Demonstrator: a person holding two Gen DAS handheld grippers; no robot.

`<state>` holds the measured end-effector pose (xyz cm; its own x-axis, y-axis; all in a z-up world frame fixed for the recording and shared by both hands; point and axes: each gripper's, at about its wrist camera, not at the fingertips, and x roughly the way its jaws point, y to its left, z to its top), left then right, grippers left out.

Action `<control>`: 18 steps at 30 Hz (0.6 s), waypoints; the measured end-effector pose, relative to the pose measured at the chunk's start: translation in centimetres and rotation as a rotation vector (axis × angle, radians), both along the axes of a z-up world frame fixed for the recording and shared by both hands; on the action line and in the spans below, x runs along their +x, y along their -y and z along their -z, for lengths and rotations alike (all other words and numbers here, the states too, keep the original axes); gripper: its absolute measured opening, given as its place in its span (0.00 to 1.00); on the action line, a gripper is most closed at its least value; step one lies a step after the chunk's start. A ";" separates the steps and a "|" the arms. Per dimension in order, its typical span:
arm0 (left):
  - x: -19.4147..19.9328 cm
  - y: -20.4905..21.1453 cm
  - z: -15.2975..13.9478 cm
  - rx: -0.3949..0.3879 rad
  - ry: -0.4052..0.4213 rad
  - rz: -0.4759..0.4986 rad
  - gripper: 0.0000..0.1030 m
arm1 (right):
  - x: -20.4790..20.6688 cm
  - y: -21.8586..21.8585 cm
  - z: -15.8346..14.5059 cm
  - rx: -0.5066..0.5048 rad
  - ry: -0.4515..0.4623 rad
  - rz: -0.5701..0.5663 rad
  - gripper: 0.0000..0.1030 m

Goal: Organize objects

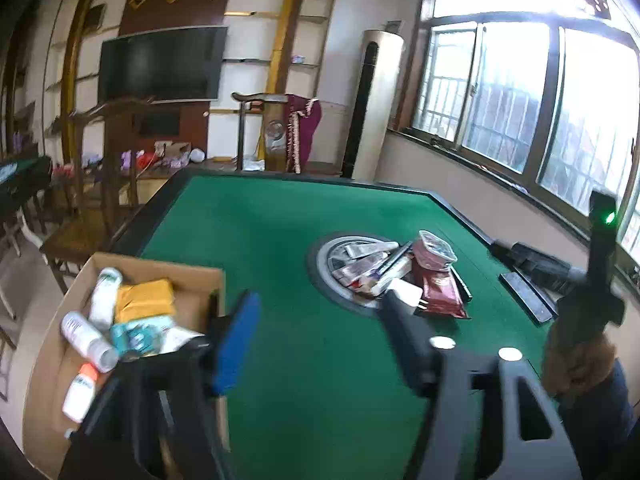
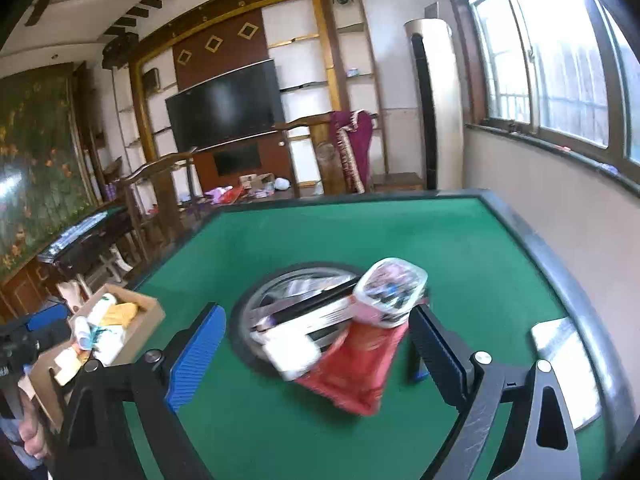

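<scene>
A pile of objects lies on the round centre plate [image 1: 332, 256] of the green table [image 1: 260, 240]: a clear-lidded pink tub [image 2: 390, 292], a red packet [image 2: 352, 372], a white plug block [image 2: 292, 354], a black stick and flat boxes. My right gripper [image 2: 316, 344] is open, its fingers either side of the pile's near end, holding nothing. My left gripper [image 1: 320, 320] is open and empty above the felt, between the pile [image 1: 400, 272] and a cardboard box [image 1: 132, 320] of bottles and packets at the table's left edge.
The box also shows in the right wrist view [image 2: 116, 328]. The right gripper [image 1: 596, 280] appears at the left wrist view's right side. Black slots [image 1: 528, 296] line the table's right rim. Wooden chairs [image 1: 100, 200] stand left of the table; windows on the right.
</scene>
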<state>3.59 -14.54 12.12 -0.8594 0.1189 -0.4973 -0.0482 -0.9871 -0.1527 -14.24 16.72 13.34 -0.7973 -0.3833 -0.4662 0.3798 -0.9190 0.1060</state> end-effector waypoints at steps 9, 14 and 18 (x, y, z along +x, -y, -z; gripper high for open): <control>-7.8 -6.5 0.9 0.062 0.150 0.146 0.74 | -5.1 -3.4 2.5 -0.080 0.175 0.029 0.50; -13.1 -7.3 2.9 0.210 0.250 0.128 0.68 | -7.3 -6.2 4.1 -0.168 0.242 0.079 0.51; -17.0 -8.1 6.8 0.379 0.451 0.147 0.67 | -8.2 -6.9 5.2 -0.214 0.304 0.086 0.59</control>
<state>-13.45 -6.46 5.36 -0.5347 0.4606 -0.7085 -0.0288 -0.8479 -0.5294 -22.49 23.63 8.13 -0.6683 -0.4355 -0.6031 0.2239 -0.8909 0.3952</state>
